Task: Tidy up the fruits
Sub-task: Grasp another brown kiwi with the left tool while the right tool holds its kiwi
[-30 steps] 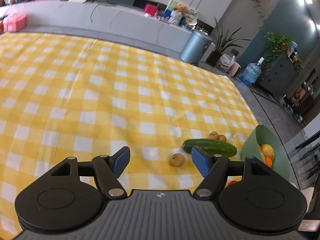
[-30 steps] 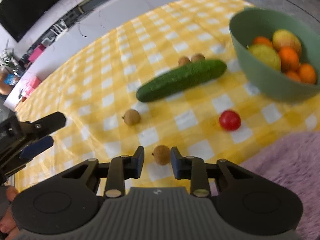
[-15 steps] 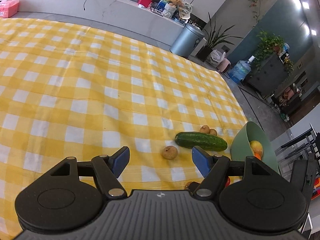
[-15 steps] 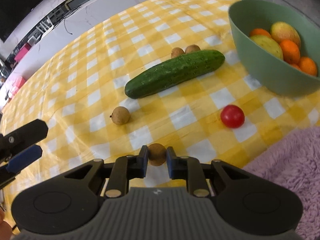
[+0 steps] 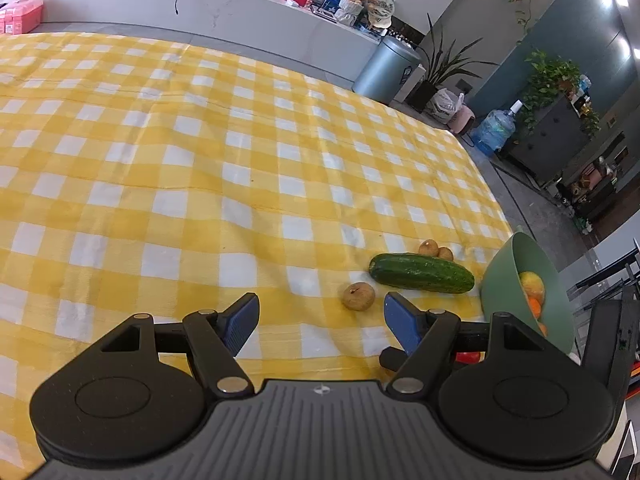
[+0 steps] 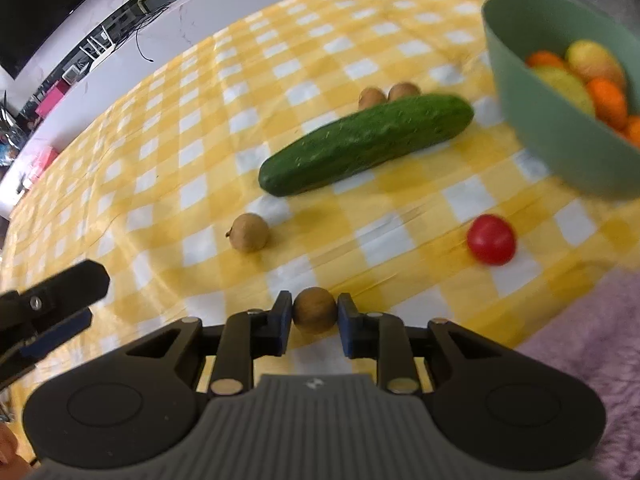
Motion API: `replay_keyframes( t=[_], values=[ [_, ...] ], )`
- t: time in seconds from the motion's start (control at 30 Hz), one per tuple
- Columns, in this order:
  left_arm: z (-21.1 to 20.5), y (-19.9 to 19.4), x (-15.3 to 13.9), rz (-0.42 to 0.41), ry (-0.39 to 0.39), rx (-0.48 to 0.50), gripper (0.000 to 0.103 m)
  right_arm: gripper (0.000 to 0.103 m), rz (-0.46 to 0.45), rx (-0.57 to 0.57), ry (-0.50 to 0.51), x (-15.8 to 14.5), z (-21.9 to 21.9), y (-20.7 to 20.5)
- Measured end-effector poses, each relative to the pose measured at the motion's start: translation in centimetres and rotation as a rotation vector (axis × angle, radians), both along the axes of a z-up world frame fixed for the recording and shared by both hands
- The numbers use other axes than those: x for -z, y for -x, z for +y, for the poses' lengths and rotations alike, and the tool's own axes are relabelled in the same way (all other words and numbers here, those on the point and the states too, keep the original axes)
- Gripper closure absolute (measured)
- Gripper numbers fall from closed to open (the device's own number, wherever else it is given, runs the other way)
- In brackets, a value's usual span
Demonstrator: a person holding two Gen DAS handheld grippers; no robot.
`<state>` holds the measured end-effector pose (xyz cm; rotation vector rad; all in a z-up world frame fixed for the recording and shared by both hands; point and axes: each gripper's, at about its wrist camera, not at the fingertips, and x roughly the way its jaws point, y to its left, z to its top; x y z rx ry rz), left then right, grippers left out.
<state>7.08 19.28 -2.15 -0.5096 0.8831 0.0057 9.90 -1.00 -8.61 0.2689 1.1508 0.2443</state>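
My right gripper [image 6: 314,320] is shut on a small brown longan [image 6: 314,310] just above the yellow checked cloth [image 6: 200,152]. Beyond it lie another longan [image 6: 249,232], a green cucumber [image 6: 366,144], two more longans [image 6: 388,95] behind the cucumber, and a red cherry tomato [image 6: 491,239]. A green bowl [image 6: 552,136] at the right holds oranges and yellow-green fruit. In the left wrist view, my left gripper [image 5: 320,322] stands open over bare cloth, with a longan [image 5: 359,296], the cucumber [image 5: 422,273] and the bowl [image 5: 504,284] ahead to its right.
A pink fluffy rug [image 6: 580,360] borders the cloth at the lower right. My left gripper's finger [image 6: 52,296] shows at the left edge of the right wrist view. A grey bin [image 5: 386,65], plants and a water jug [image 5: 494,130] stand beyond the cloth's far edge.
My right gripper's jaws closed around the near longan and now grip it. The left gripper stayed open.
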Motion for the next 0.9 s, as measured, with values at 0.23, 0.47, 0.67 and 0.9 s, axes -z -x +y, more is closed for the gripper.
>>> replay_keyframes(
  t=[0.23, 0.47, 0.67, 0.9],
  values=[
    [-0.3, -0.1, 0.6, 0.006, -0.018, 0.001, 0.019, 0.083, -0.002, 0.064, -0.106, 0.0, -1.6, 0.0],
    [-2.5, -0.8, 2.4, -0.03, -0.086, 0.054, 0.027, 0.083, 0.029, 0.174, -0.26, 0.3, -4.3, -0.3],
    [-6.4, -0.9, 3.0, -0.11, -0.244, 0.19, 0.045, 0.083, 0.042, 0.176, -0.314, 0.6, -4.8, -0.3],
    [-8.5, -2.1, 4.5, -0.081, -0.31, 0.225, 0.066, 0.083, -0.034, 0.138, -0.284, -0.7, -5.0, 0.5]
  ],
)
